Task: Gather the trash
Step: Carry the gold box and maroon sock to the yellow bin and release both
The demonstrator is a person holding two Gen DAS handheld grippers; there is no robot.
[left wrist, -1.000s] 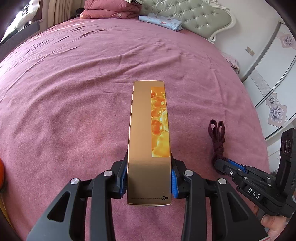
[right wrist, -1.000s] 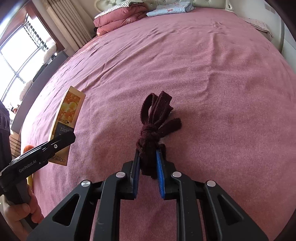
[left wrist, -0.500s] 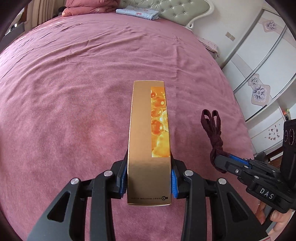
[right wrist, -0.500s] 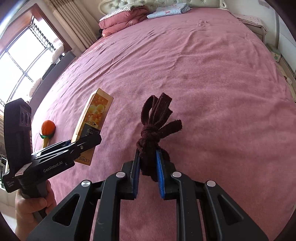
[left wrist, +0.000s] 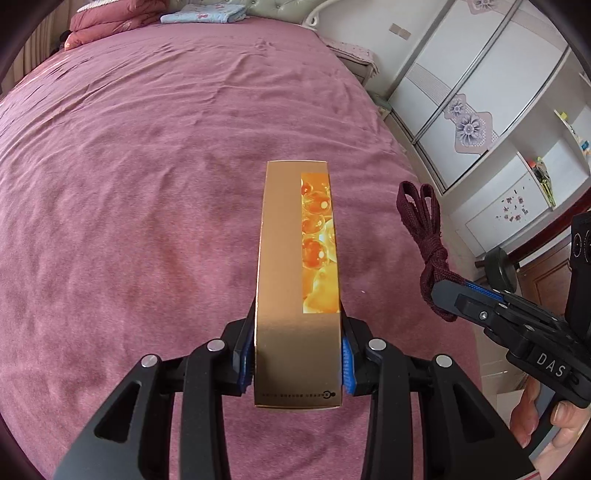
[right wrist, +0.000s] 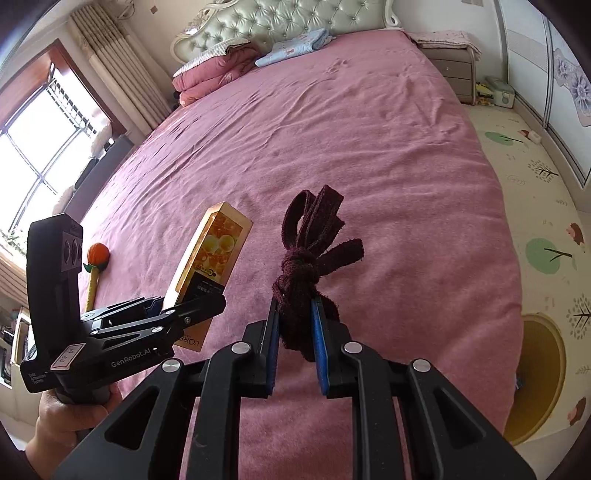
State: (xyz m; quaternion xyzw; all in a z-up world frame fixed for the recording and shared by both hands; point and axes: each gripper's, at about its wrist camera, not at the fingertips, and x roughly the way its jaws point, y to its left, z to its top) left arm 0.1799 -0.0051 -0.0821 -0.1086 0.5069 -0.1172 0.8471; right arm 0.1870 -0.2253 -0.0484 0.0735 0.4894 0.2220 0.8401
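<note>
Two pieces of trash are in my hold, one per gripper, both lifted clear above the pink bed (left wrist: 147,184).

On my left gripper (left wrist: 297,360) the fingers (left wrist: 243,354) stand partly open, pressed flat against the two long sides of a gold box (left wrist: 295,280) near its lower end. It points straight ahead of the camera, its orange bubble print running along the right edge. From the right wrist view I see the same box (right wrist: 210,266) tilted up out of the gripper, with a hand (right wrist: 70,413) wrapped round the handle below it.

On my right gripper (right wrist: 295,332) the fingers (right wrist: 319,339) are closed as tight as they go on a knotted maroon lace (right wrist: 306,258). The knot sits just above the pads and the loops fan upward. In the left view that lace (left wrist: 424,236) hangs just beside the box, not touching it.

An orange-headed toy (right wrist: 96,258) lies on the bed near its left edge. A folded quilt (right wrist: 218,70) sits by the headboard (right wrist: 288,22).
</note>
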